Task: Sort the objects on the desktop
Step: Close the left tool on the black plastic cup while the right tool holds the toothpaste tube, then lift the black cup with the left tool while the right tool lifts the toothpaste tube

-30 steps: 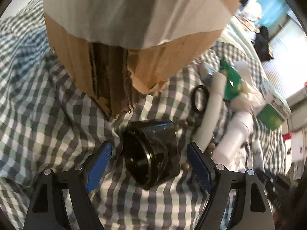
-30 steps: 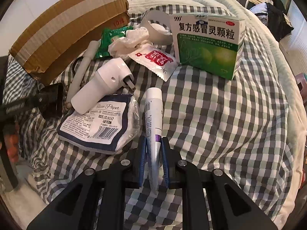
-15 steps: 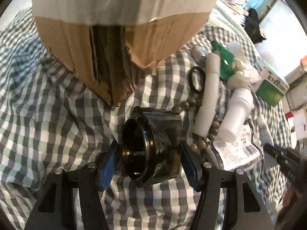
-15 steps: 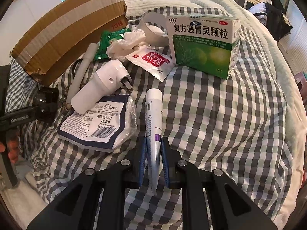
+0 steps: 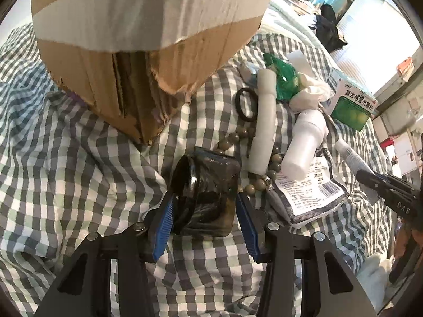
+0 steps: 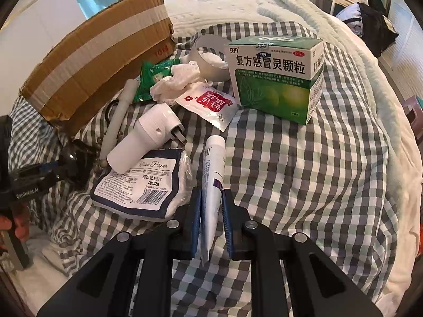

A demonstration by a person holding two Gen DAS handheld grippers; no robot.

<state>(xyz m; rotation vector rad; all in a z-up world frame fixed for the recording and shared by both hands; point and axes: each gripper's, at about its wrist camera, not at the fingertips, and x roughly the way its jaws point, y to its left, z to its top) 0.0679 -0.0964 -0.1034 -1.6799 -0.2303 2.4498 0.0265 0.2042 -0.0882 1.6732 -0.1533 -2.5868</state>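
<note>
Our left gripper (image 5: 205,208) was closing around the black jar (image 5: 208,192) on the checked bed (image 5: 79,174), pads at its sides, our right gripper (image 6: 211,211) pinched the white tube (image 6: 212,169).

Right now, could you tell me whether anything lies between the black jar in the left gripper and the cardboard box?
Nothing visible does. The left gripper is closing around the black jar, and only bare checked cloth lies between it and the cardboard box. The bead bracelet and white tube lie off to the side.
</note>
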